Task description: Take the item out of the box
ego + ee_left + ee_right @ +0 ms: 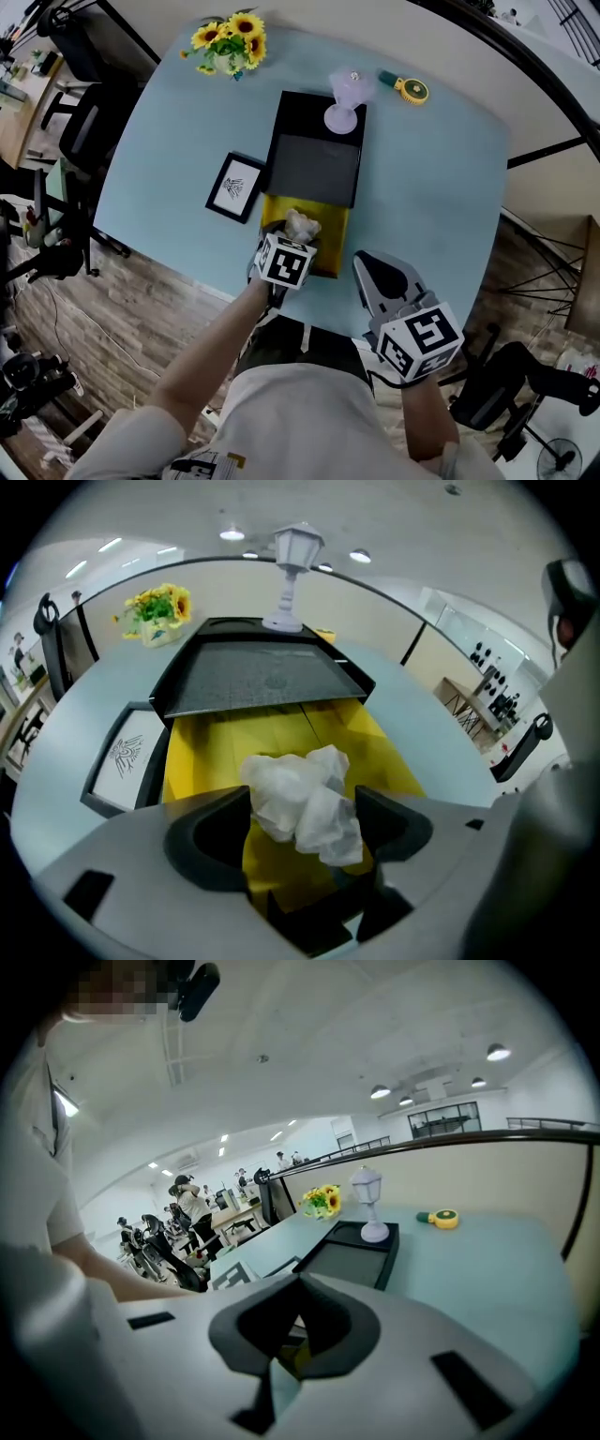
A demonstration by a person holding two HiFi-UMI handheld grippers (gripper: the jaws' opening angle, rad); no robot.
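Observation:
A black box (pixel 314 159) lies on the pale blue table (pixel 431 187) with its yellow inner tray (pixel 333 234) pulled out toward me. A crumpled white paper wad (pixel 302 225) rests in that tray. My left gripper (pixel 284 246) reaches over the tray's near end. In the left gripper view the wad (pixel 305 803) sits between the wide-apart jaws of the left gripper (pixel 302 825), close to both fingers, with no clear squeeze on it. My right gripper (pixel 367 267) hovers at the table's near edge to the right of the tray, shut and empty; in its own view the right gripper (pixel 300 1283) has its fingers together.
A small white lantern ornament (pixel 343 98) stands on the box's far end. A framed picture (pixel 235 187) lies left of the box. Sunflowers (pixel 230 42) and a yellow tape measure (pixel 411 89) sit at the far edge. Office chairs (pixel 80 122) ring the table.

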